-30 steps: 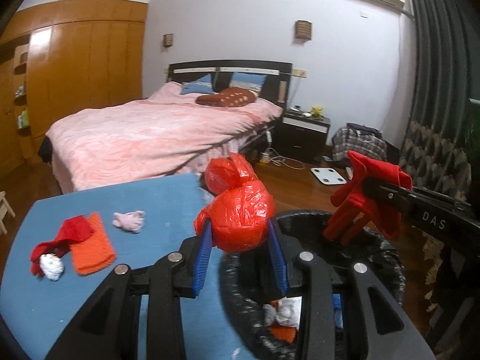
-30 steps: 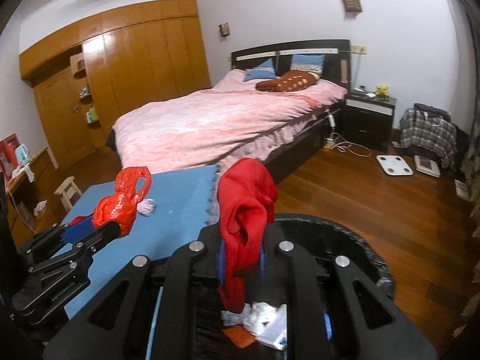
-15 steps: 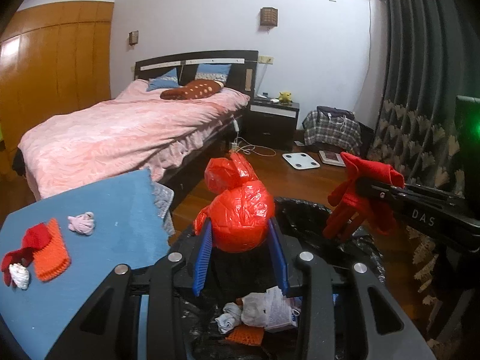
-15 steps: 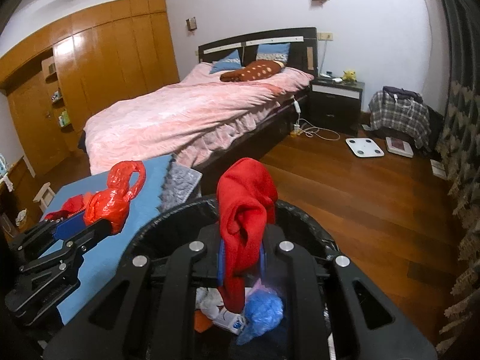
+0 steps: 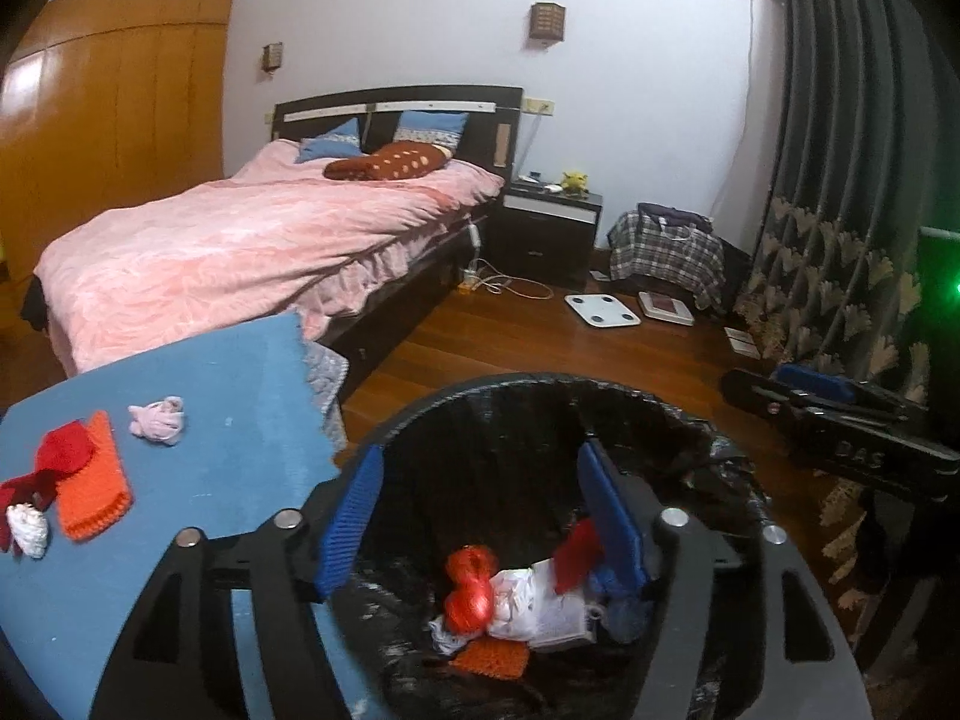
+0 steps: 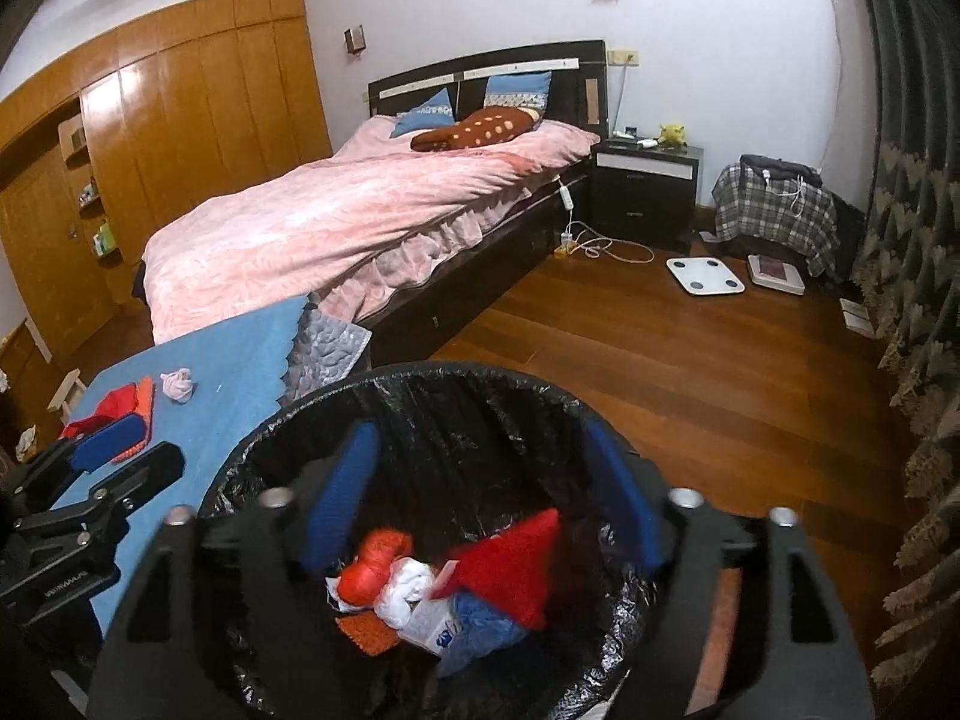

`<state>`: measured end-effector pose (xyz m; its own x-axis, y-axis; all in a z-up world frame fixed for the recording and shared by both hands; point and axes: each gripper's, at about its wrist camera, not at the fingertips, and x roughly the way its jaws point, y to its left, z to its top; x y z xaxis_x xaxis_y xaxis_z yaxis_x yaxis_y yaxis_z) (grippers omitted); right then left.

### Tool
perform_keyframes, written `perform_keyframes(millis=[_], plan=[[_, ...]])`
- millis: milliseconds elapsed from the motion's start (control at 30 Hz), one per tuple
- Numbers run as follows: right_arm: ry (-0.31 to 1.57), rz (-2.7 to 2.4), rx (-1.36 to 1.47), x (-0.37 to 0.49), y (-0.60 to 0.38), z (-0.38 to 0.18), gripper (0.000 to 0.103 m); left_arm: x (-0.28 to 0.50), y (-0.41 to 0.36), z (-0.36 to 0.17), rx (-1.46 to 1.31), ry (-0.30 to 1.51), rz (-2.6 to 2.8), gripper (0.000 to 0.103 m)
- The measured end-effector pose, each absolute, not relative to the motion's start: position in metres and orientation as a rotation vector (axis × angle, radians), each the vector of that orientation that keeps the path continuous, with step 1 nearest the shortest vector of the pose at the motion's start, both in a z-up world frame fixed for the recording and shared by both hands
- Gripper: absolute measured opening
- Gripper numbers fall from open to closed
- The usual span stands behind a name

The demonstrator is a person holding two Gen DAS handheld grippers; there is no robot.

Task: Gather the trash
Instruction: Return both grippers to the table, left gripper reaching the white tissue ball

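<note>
Both wrist views look forward and downward past their own hand-held gripper, close above the bin (image 5: 540, 384), sharing it, the tabletop (image 6: 240, 360) and bed (image 5: 240, 252) beyond.

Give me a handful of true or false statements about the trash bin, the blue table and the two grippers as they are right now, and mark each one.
1. The trash bin has a black bag lining it. True.
2. The left gripper is clamped on a red plastic bag. False: its jaws are opening with nothing between them; the red plastic bag lies inside the bin.
3. A pink wad lies on the blue table. True.
4. The right gripper holds a red cloth. False: its jaws are opening and empty, and the red cloth is in the bin.
5. An orange knitted piece lies on the table. True.
6. The bin stands on the bed. False: it stands beside the table, over the wooden floor.
</note>
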<state>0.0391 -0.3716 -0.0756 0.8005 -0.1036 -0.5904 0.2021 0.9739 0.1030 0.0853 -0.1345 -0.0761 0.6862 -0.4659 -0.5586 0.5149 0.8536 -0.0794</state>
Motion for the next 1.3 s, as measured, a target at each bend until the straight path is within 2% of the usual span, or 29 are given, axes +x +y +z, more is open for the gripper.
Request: perform_keyframes(millis=[67,167,267,733,1133,1300], plan=[[0.614,-0.155,0.162,0.039,-0.368,-0.072,0.094,0.085,-0.127,-0.075,0.089,0.595,-0.524,0.081],[0.615,-0.132,0.160,0.042,-0.362,-0.068,0.096,0.087,-0.107,-0.073,0.079,0.589,-0.471,0.090],[0.607,-0.106,0.160,0.045,-0.352,-0.065,0.096,0.088,-0.087,-0.071,0.072,0.583,-0.420,0.094],[0.612,0.030,0.128,0.085,-0.273,-0.066,0.097,0.099,0.010,-0.065,0.027,0.554,-0.195,0.095],[0.617,0.155,0.086,0.129,-0.195,-0.072,0.097,0.111,0.078,-0.085,0.007,0.563,-0.038,0.095],[0.621,0.183,0.070,0.145,-0.171,-0.078,0.097,0.124,0.105,-0.100,-0.008,0.581,0.027,0.090]])
